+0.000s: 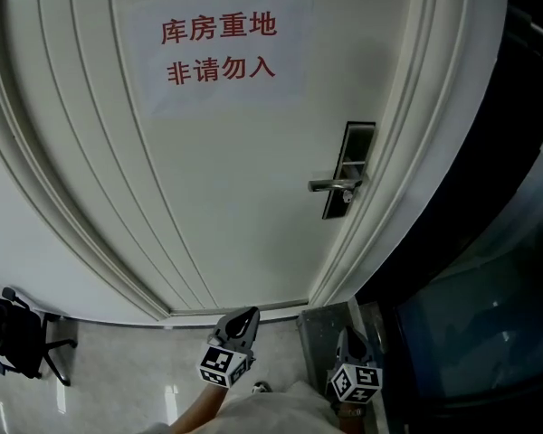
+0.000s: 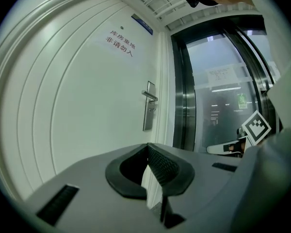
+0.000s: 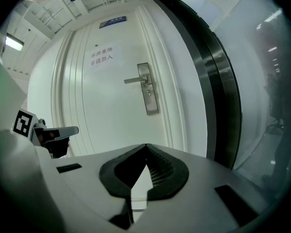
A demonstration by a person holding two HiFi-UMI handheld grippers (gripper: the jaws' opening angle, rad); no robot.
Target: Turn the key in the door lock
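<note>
Both grippers are seen lowest in the head view, the left gripper and the right gripper, each with its jaws brought together on nothing and partly cut off by the bottom edge. One white door is faced, flanked on the right by a dark glass panel. One paper sign is shown high on it, printed in red in two rows: 库房重地, 非请勿入. One lock plate with one lever handle is set at the door's right edge, well apart from both grippers. The keyhole under the lever is too small to be made out.
</note>
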